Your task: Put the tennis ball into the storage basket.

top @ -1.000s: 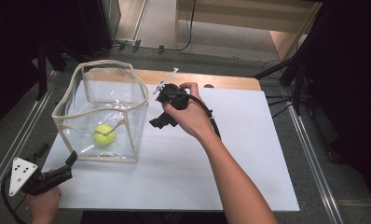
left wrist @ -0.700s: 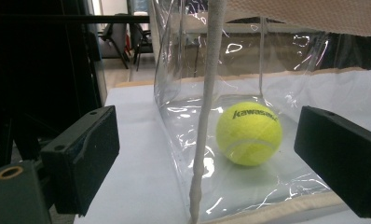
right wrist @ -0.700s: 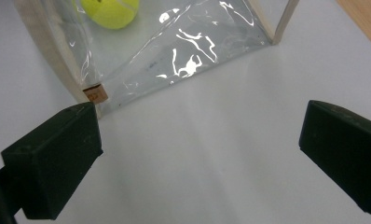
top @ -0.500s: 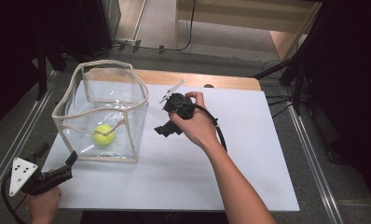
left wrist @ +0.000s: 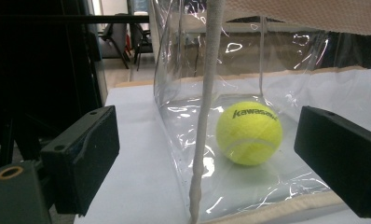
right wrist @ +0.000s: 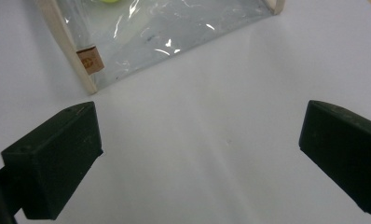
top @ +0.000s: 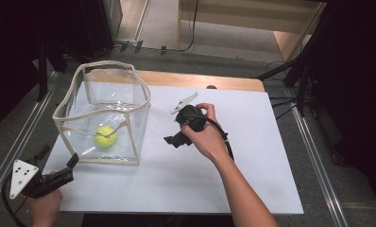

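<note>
One tennis ball (top: 105, 136) inside clear bag (top: 129, 97) on white table (top: 252, 156)

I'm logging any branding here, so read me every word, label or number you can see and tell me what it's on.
"kawasaki", in dark letters on the yellow tennis ball inside the clear plastic bag.
Small brown tag on the bag's cream edging: a mark is there, too small and blurred to read.
No other readable text.

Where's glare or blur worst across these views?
Left gripper view: white glare streaks on the clear bag, yet the tennis ball and its print stay sharp; near jaws soft. Right gripper view: highlights on the bag's plastic, jaws slightly blurred. High view: surroundings dark, white table sheet bright, mild reflections on the bag.
</note>
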Motion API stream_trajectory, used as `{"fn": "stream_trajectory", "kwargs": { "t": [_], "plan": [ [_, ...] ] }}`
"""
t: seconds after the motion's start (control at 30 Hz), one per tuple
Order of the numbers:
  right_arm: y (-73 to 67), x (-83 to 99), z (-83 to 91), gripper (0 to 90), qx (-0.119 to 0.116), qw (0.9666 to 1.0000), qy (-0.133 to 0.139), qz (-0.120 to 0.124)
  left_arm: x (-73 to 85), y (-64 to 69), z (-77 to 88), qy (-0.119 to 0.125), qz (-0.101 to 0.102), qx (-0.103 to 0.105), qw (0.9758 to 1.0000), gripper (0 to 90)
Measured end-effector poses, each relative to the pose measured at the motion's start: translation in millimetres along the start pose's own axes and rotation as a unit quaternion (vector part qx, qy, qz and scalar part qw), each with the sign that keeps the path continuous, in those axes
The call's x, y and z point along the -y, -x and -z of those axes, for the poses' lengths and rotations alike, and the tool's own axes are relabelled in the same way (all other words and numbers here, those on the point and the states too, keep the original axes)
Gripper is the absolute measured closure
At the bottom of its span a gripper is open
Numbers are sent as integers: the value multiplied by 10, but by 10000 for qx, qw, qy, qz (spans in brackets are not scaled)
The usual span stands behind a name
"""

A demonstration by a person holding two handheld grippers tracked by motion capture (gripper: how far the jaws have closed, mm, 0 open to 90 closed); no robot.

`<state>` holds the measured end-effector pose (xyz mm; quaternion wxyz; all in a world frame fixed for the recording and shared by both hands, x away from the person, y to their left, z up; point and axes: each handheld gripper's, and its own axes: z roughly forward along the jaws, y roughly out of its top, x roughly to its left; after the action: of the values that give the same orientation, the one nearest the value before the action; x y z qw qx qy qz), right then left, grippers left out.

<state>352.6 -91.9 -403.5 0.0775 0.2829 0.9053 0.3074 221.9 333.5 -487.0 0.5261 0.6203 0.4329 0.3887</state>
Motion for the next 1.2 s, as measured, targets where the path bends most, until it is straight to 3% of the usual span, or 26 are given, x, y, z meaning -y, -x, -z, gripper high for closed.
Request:
{"fn": "stream_trajectory", "kwargs": {
  "t": [0.77,1.2],
  "plan": [
    [54,541,11,0,56,9987,284,-417,0,7,0,-11,-25,-14,10000,69],
    [100,887,89,0,183,9963,472,-697,2,15,-4,-21,-58,-18,10000,69]
  ]
}}
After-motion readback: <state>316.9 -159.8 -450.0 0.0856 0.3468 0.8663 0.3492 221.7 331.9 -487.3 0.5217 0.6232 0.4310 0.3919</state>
